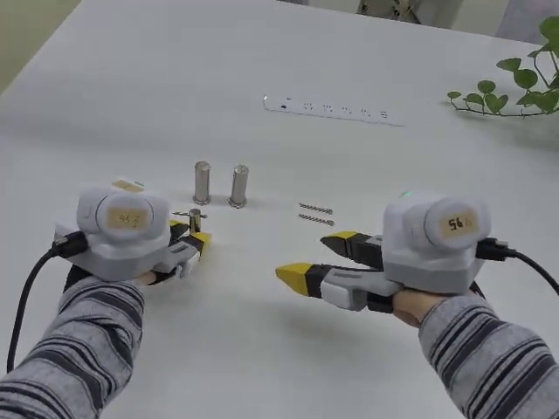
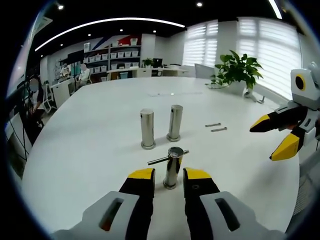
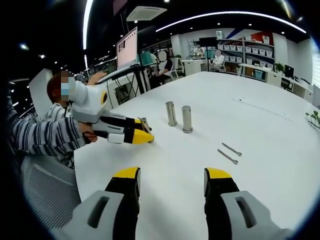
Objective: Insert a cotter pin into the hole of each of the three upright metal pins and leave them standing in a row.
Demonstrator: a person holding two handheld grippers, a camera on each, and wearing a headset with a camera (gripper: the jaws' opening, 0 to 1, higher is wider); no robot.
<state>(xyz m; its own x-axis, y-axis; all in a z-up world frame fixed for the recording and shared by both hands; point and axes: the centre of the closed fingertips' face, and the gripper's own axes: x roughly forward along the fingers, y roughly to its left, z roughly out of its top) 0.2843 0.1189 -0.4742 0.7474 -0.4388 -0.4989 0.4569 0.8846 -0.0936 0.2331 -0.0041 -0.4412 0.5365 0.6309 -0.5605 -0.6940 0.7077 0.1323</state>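
The left gripper's jaws stand narrowly apart either side of the near pin, likely to steady it; a cotter sits through its hole. The right gripper, jaws wide apart, hangs free, probably to fetch from the loose cotters on the worktop. Count: 3 upright pins, the back pins unfitted; 3 cotters, 2 loose.

Place: open-plan office, by the look of it.
Centre: one big white table.
Beyond the table: shelves of storage boxes, window blinds.
Table's far edge: potted plant.
Beside the table: monitor, a seated person.
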